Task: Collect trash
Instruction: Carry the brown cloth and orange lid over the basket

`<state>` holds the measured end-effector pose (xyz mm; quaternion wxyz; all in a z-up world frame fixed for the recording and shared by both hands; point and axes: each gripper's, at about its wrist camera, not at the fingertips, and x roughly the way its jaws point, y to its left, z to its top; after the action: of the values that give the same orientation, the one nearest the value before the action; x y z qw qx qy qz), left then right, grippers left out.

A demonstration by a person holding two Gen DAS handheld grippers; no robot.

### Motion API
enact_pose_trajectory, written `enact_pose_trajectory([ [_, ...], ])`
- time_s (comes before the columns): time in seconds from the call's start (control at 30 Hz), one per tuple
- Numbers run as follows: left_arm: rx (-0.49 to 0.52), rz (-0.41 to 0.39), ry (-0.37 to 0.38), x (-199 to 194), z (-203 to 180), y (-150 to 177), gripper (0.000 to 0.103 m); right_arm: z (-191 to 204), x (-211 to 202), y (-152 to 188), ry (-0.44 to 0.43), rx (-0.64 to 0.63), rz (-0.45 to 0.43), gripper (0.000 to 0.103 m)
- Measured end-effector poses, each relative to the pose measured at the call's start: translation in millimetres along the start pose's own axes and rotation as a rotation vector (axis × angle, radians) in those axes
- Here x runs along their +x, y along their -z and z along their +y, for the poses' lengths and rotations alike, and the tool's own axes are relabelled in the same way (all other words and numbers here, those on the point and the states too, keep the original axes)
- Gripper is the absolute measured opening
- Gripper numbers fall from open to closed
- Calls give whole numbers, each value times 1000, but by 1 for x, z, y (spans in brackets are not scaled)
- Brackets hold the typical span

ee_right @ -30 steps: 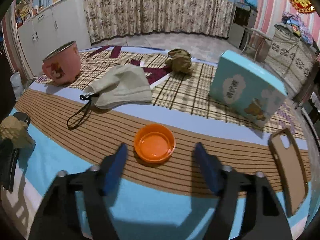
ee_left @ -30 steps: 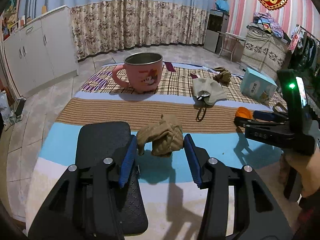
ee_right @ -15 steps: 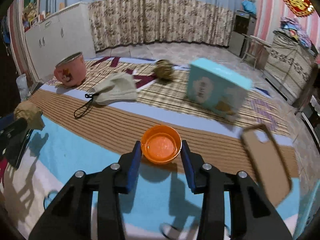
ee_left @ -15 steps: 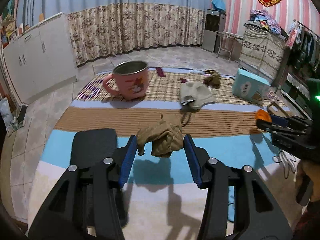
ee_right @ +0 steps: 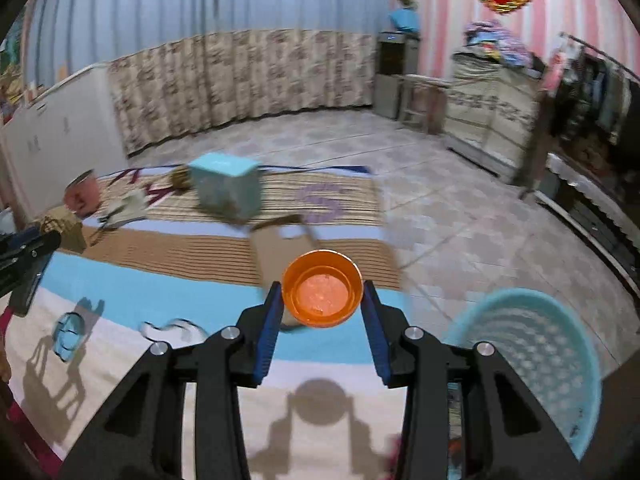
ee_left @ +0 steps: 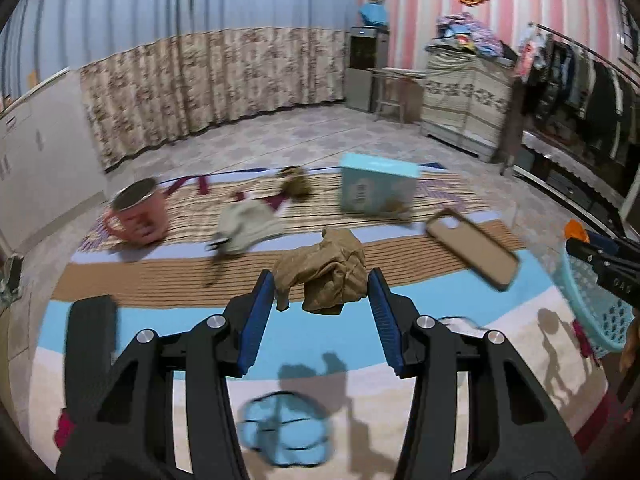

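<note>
My left gripper is shut on a crumpled brown paper wad and holds it above the striped cloth. My right gripper is shut on an orange plastic cap, lifted off the cloth, with the light blue mesh basket below to its right. The basket also shows at the right edge of the left wrist view, under the right gripper. Another brown paper wad lies at the far side.
On the cloth lie a pink mug, a beige pouch, a light blue box, a brown phone case and a black phone. Tiled floor lies beyond.
Both grippers have risen and swung to the right with their loads. The blue basket has come into view in both wrist views.
</note>
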<state>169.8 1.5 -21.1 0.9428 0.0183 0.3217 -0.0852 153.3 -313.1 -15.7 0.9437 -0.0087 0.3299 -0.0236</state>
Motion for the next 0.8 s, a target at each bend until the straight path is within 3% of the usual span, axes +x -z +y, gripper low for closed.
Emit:
enact_pose_trajectory([
  [0.17, 55, -8, 51, 0, -55, -2, 48, -59, -17, 14, 76, 75, -3, 40],
  [0.4, 94, -22, 144, 4, -128, -4, 48, -111, -44, 31, 184, 137, -44, 40],
  [0.8, 203, -31, 285, 15, -241, 17, 48, -175, -61, 73, 244, 274, -80, 40],
])
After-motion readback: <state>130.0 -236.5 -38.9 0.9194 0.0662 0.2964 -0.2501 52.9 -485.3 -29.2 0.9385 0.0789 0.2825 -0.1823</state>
